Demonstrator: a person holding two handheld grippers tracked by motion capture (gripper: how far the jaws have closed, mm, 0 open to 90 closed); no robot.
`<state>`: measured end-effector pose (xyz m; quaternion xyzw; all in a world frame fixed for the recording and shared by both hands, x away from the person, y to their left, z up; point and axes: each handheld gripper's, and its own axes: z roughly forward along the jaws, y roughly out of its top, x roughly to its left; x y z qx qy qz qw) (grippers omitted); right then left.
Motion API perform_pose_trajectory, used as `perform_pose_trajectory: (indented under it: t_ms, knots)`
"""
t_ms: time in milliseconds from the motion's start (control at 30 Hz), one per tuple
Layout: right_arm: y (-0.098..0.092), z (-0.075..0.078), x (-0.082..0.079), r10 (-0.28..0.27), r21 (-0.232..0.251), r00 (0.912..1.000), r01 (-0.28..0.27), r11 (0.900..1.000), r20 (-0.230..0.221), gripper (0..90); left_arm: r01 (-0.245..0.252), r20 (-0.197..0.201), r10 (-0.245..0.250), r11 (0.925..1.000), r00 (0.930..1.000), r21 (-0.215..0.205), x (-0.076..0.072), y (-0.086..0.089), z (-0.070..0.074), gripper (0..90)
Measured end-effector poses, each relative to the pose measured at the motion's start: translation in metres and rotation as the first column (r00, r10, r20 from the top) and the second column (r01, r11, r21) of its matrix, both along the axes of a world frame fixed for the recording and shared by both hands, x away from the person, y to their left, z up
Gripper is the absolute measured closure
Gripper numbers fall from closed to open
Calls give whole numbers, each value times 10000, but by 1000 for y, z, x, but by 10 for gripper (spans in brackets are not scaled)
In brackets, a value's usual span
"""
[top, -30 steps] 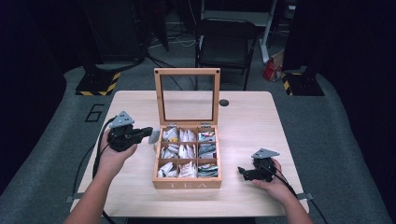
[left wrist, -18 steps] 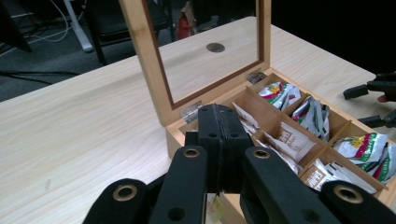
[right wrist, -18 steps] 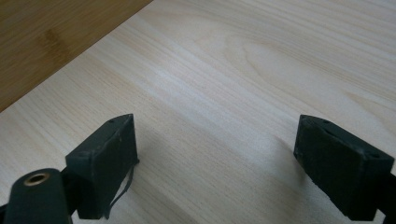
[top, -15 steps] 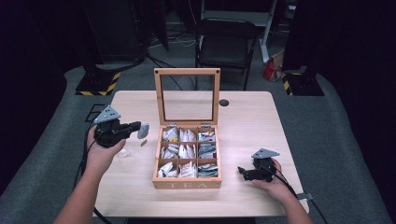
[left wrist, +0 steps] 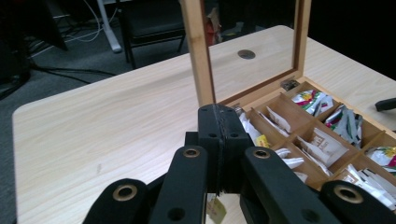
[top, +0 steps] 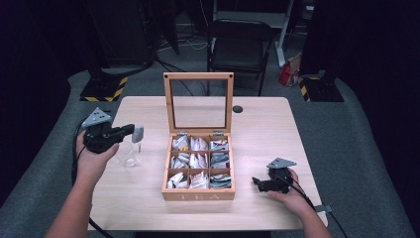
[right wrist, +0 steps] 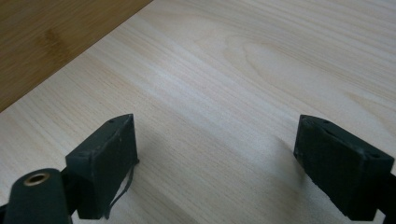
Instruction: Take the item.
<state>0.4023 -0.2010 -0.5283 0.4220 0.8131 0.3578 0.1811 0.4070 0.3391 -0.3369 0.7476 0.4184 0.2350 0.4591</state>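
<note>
While my left gripper (top: 130, 132) hung over the table's (top: 257, 124) left edge, its jaws were clamped on a tea bag (top: 137, 134) above a clear glass (top: 127, 154). My right gripper (top: 258, 182) rested near the front right corner, jaws apart, beside the tea box (top: 198, 194).
</note>
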Motion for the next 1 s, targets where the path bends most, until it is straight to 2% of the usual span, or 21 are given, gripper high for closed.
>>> perform_pose_trajectory:
  t_ms: [400, 600, 1000]
  knots:
    - [0, 0, 0, -3, 2, 10000, 3, 10000, -2, 126, -545, 70, 547, 9983, 9985, -194, -2, 20, 2, 898]
    - [0, 0, 0, 46, -10, 10000, -46, 10000, -15, 126, -745, 74, 746, 9971, 9972, -157, -1, 27, 2, 898]
    - [0, 0, 0, 50, -14, 10000, -50, 10000, -25, 126, -1199, -33, 1198, 9926, 9928, -205, 1, 40, -4, 898]
